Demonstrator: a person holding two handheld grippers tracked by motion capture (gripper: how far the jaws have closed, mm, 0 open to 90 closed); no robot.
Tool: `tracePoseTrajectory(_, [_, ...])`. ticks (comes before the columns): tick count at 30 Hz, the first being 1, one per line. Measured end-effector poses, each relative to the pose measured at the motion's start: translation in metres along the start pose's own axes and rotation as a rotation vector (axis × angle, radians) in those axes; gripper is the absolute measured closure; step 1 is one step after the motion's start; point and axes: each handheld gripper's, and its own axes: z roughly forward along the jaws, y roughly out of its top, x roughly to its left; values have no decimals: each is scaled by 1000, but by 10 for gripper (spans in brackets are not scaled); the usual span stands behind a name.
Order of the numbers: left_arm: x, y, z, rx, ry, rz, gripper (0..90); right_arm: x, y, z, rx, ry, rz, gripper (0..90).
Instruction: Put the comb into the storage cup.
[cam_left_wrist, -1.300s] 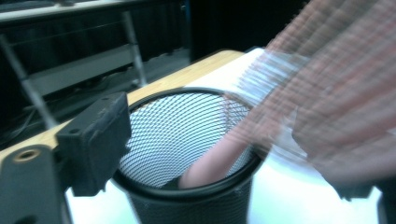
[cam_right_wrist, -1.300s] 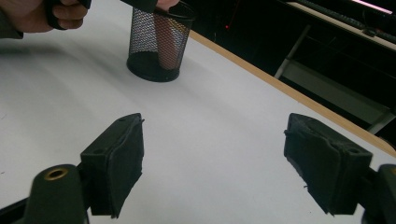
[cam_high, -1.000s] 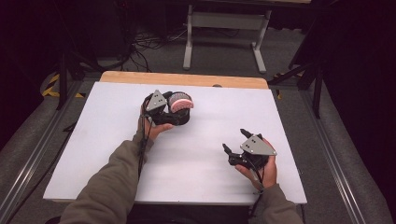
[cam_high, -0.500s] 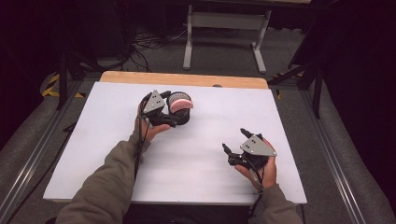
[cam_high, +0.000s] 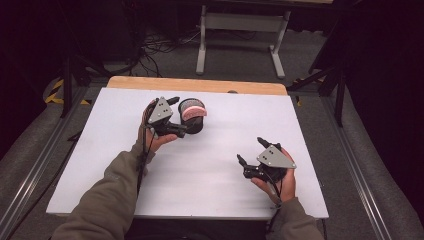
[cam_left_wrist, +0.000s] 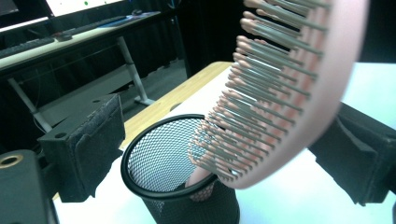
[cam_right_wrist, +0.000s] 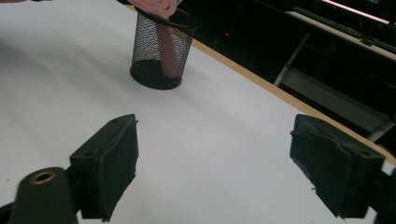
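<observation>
I have the pink hairbrush (cam_left_wrist: 299, 88) standing handle-down in the black mesh pen cup (cam_left_wrist: 180, 186), its bristled head leaning out over the rim, and my left gripper (cam_high: 175, 116) sits right at it with the jaws spread wide on either side of the head; as far as I can tell neither pad touches it, so I judge the brush is resting on its own. To finish this step well, I would draw the left gripper straight back and slightly up, keeping the pads clear of the bristles so the light cup is not dragged or tipped (it looks easy to topple with that top-heavy head). My right gripper (cam_high: 252, 156) rests low on the white table (cam_high: 220, 190), well apart from the cup, jaws wide open and holding nothing. The left gripper view gives me the bristles and the handle dropping inside the mesh, which the high view shows as a pink patch over a dark cylinder. The right gripper view shows the cup's base flat on the table near the wooden far edge (cam_right_wrist: 261, 84).
</observation>
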Motion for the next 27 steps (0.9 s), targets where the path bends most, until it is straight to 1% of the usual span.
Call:
tracePoseTrajectory(4, [0,1,-5,-2,2,5,74,1,0,0,-9,-11,5,85])
tracePoseTrajectory(6, [0,1,-7,-8,2,5,74,2,0,0,-15,-5,7,75])
tracePoseTrajectory(9, [-2,2,-10,-3,-3,17,71,3,0,1,-17,-9,7,60])
tracePoseTrajectory(15, [-3,2,-14,0,-6,29,60,3,0,1,-19,-13,4,47])
tracePoseTrajectory(20, [-7,3,-19,7,-6,55,52,4,0,1,-22,-15,-1,41])
tracePoseTrajectory(24, [-8,4,-22,7,-9,60,51,5,0,0,-27,-21,-9,41])
tracePoseTrajectory(27, [-10,4,-25,9,-12,72,49,5,0,0,-30,-21,-10,41])
